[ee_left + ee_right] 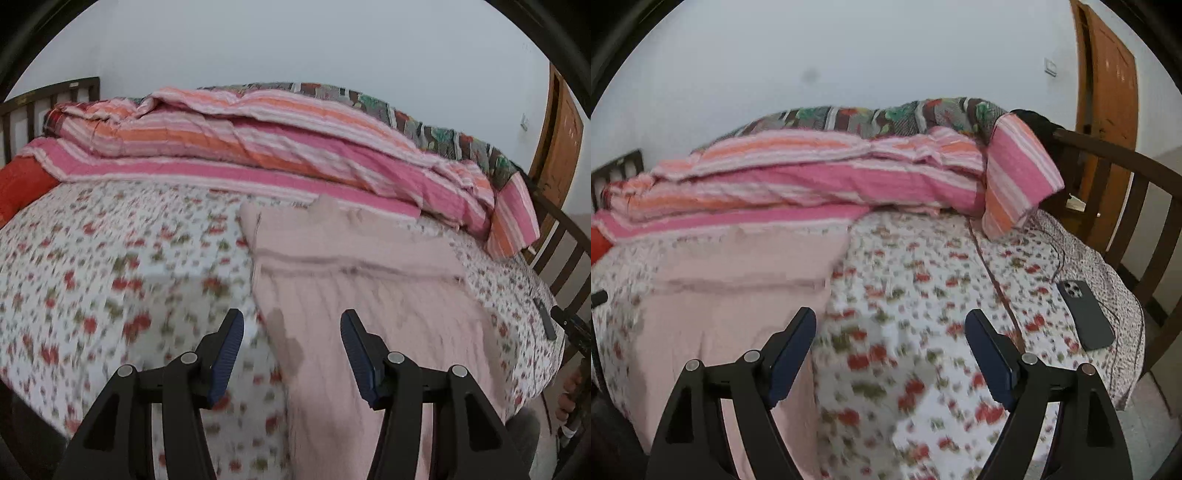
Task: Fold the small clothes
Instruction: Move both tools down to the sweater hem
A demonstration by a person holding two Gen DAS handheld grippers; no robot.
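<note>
Two grippers hang above a bed covered by a floral sheet, both with nothing between their pads. Starting at the left of the left wrist view, a dark wooden headboard stands behind a striped pink and orange quilt heaped along the far side of the bed. Nearer the camera, the left gripper has its jaws partly apart and empty, poised over the left edge of the pink garment. That garment lies flat on the sheet, its long axis running from the near edge of the bed away toward the quilt, with what looks like its neck end at the far side; blur hides finer detail. In the right wrist view the garment fills the left part, and the right gripper stands with jaws wide, empty, over its right edge and the bare sheet beside it. Farther right a dark phone rests on the sheet near the wooden footboard.
</note>
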